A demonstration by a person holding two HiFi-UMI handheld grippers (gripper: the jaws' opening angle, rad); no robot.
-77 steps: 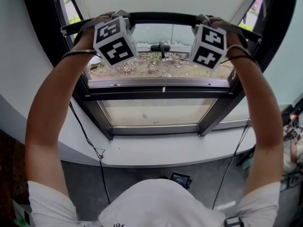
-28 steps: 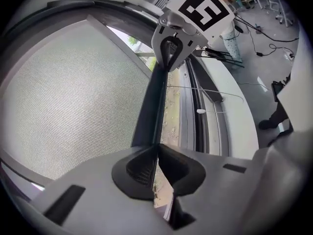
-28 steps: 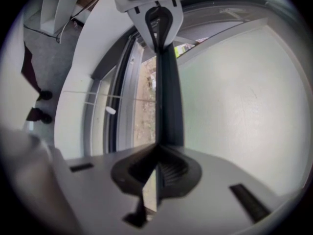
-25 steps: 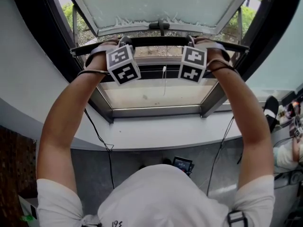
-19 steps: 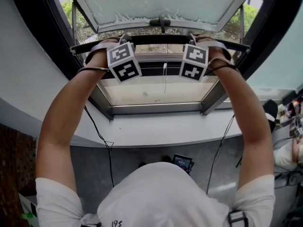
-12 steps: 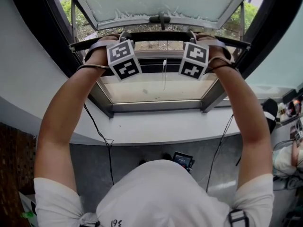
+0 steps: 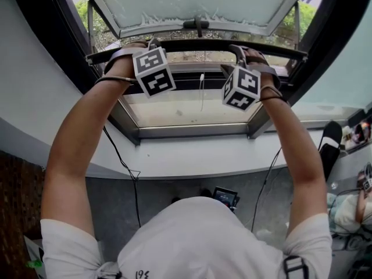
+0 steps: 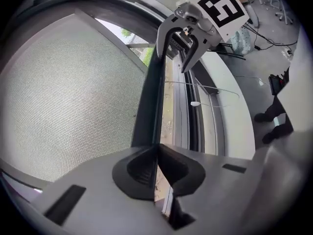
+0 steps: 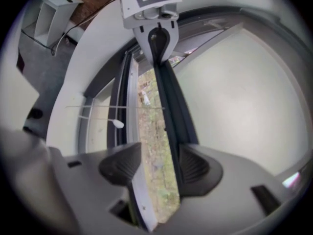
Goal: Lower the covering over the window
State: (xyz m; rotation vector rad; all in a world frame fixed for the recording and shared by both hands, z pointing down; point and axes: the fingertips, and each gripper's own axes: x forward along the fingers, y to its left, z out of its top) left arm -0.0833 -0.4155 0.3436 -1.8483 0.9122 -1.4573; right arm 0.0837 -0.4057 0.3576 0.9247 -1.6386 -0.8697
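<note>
The covering is a pale mesh screen (image 8: 63, 97) with a black bottom bar (image 7: 192, 44) that spans the window frame. My left gripper (image 7: 152, 42) is shut on that bar near its left end; in the left gripper view the bar (image 8: 149, 102) runs out from between the closed pads of my left gripper (image 8: 156, 153). My right gripper (image 7: 231, 58) has just been opening. Its pads stand apart in the right gripper view, where my right gripper (image 9: 159, 163) has the bar (image 9: 171, 97) between its jaws, close to the right-hand pad.
Beyond the bar the window sash (image 7: 196, 23) stands swung outward, ground and plants below it. A cord with a white bead (image 7: 201, 77) hangs before the lower pane. The grey sill (image 7: 192, 156) curves beneath. Cables (image 7: 119, 161) and a small device (image 7: 224, 196) lie on the floor.
The bar came down from above the sash handle to below it. In the last half second the right gripper opened, rolled and dropped slightly off the bar; the left stayed put.
</note>
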